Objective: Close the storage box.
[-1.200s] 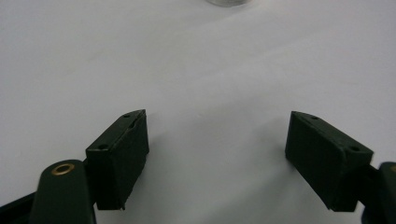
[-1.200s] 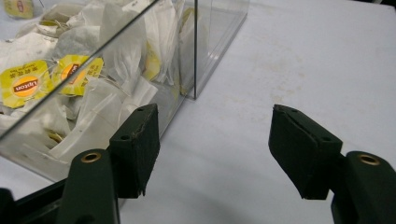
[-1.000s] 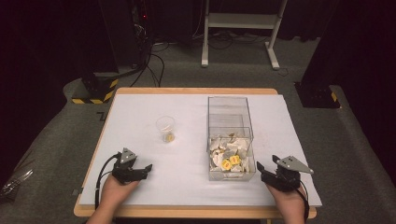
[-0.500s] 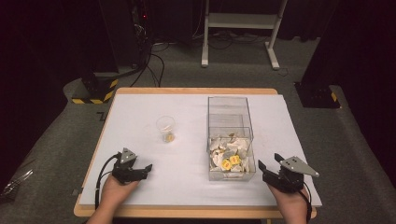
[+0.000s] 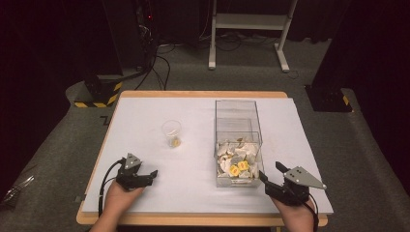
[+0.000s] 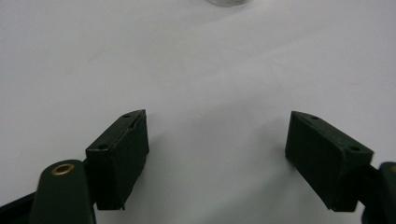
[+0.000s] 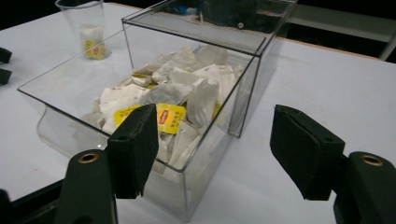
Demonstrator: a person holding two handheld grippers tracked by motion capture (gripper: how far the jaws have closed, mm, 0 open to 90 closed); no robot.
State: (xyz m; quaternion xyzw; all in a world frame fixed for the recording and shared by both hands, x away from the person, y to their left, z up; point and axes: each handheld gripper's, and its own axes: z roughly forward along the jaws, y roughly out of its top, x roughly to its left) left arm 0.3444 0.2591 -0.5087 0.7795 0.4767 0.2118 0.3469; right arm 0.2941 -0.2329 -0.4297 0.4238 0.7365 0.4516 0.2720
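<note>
Right gripper [image 5: 271, 180]: nearest to the person, at the right front of the tabletop [image 5: 193, 106], just beside the near corner of the clear box [image 5: 238, 108]. Its jaws stand apart with nothing between them; it grasps nothing.
Left gripper [image 5: 151, 174]: at the left front, low over the bare white surface. It is released, jaws wide, and nothing lies between them in the left gripper view.
Step in hand: I judge this to be the approach. The right gripper is aimed at the box, so picking a tea bag seems to be the work that is starting.
Next move: the right gripper must rise above the box wall, come down through the open top, and close on a single tea bag, probably one of the top ones. The yellow-tagged bags [image 7: 169, 117] lie nearest to it.
Clear box, content: a heap of white tea bags [image 5: 237, 157] fills the near half; some show yellow tags. The far half looks empty.
Clear box, form: tall transparent walls, and a clear panel covers the far part of the top.
Plastic cup [image 5: 171, 131]: farther away, left of the box and well apart from it. It stands upright, with a small yellow-tagged item at the bottom, probably one tea bag.
Risk: the bags lie tangled, so more than one may come up together.
</note>
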